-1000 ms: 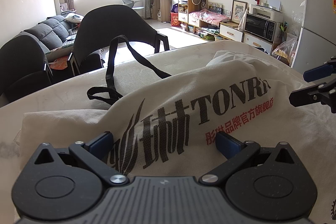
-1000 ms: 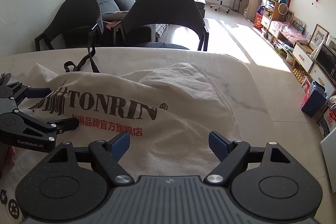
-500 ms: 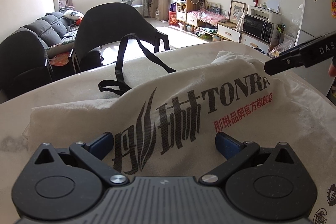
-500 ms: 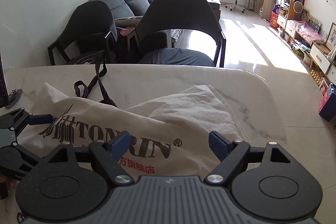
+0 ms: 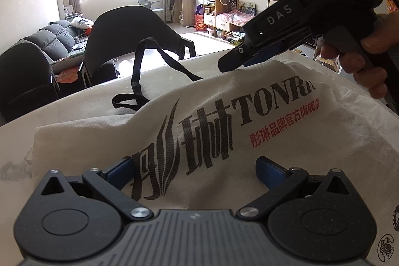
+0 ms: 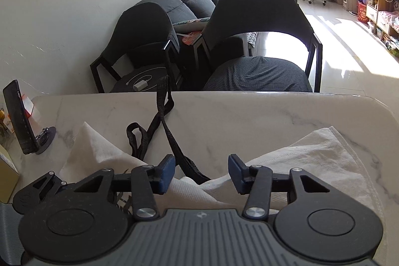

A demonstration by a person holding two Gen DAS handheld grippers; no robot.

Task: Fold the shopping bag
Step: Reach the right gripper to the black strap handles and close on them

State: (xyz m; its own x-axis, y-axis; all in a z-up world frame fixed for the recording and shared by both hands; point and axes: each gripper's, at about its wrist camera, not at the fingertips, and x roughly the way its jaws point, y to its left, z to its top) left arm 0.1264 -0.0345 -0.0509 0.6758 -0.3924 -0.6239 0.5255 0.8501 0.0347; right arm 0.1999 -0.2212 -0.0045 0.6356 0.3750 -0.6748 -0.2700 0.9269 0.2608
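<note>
Fingers (image 6: pixel 200 172) of our right gripper, wide a second ago, are closing over the shopping bag's (image 5: pixel 249 116) raised top edge on the table (image 6: pixel 249 111), strap (image 6: pixel 174 148) between them, starting the fold; left fingers (image 5: pixel 195 172) stay open.

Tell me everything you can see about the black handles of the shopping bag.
The black handles are flat woven straps, matte and limp. They come out of the white bag's mouth. One loop stands up in an arch; the other lies twisted on the marble table. One strap runs down between the closing right gripper's pads, which do not yet press on it.
</note>
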